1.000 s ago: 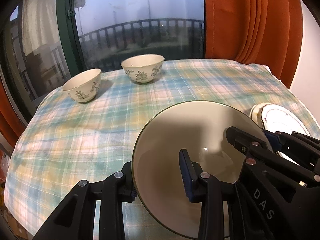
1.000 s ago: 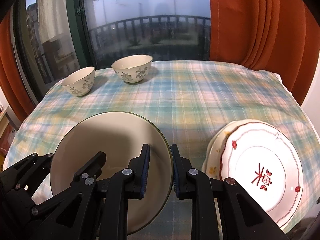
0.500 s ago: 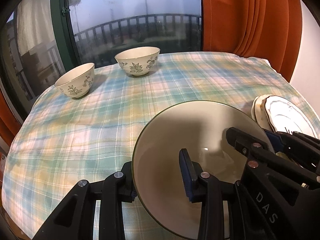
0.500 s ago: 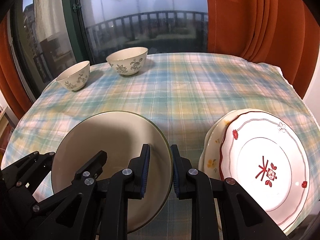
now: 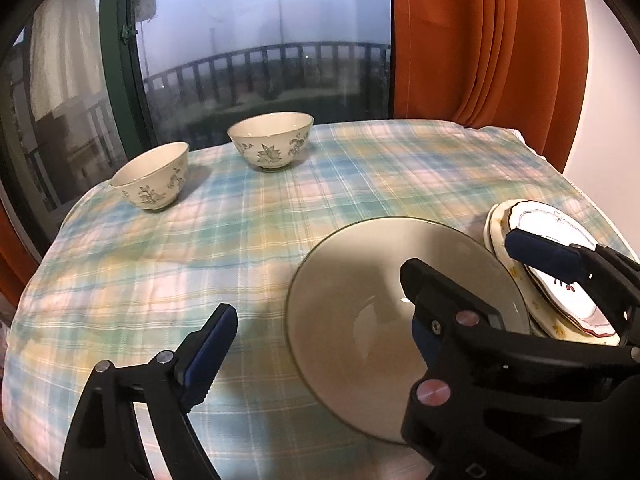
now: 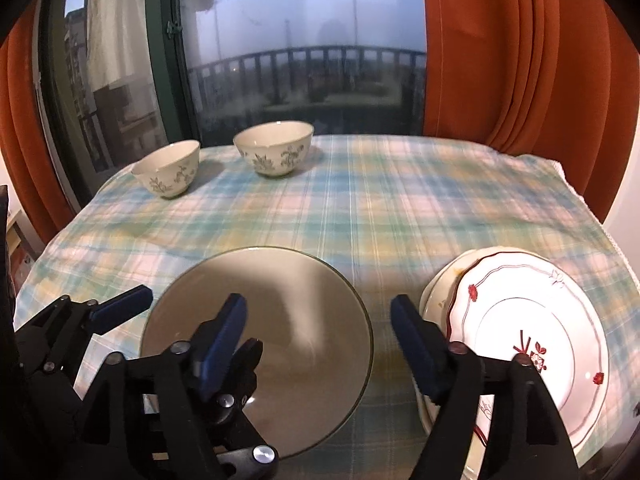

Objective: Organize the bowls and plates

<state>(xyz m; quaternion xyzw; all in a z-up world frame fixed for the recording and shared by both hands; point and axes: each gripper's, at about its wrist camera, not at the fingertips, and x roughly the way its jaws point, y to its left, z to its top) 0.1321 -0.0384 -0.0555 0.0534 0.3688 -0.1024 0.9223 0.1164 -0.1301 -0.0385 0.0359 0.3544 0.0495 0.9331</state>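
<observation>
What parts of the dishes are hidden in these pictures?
- Big plate: near edge hidden behind the left claw in the left view.
- Lower plate of the stack: only a rim sliver shows in the right view; the red-flowered plate covers it.
- Bowls: insides not visible, seen from the side.

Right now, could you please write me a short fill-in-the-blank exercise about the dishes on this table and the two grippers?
1. The floral bowls near the window number ____.
2. The green-rimmed plate lies on a ____ tablecloth.
3. The plate with red flowers lies on top of another ____.
4. The left gripper and the right gripper have just been opening, and both now stand ____.

Missing words: two; plaid; plate; open
</observation>
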